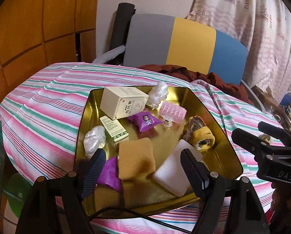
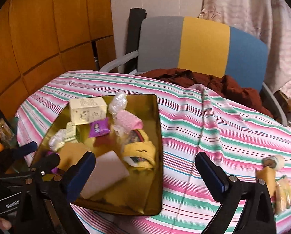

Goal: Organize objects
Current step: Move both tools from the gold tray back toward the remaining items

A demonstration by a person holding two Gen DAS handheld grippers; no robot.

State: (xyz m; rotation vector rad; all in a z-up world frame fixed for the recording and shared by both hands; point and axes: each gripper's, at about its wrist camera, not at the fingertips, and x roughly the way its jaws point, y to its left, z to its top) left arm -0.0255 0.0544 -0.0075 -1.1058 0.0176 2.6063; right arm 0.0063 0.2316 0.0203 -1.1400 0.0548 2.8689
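On the left side of the striped worktop sits a shiny gold tin tray, and it is already full of little things. Near its left wall lies a white crinkly wrapper ball, next to a small green box and a big cream box. In the middle is a purple candy packet, with a pink hair roller just behind it. Near the front edge a tan sponge and a white soap-like block lean on each other, and a yellow rolled sock rests by the right wall. The left tongs hang over the front of the tray, spread apart and holding nothing. The right tongs are wide apart too, empty, over the tray's right edge and the bare cloth. Far off by the worktop's right edge wait a few more bits: a small rolled thing and some yellow snack packets. I think those go in next. The tray is crowded, so a new thing could bump the pile and slide out. The loose cloth could also snag and tug.
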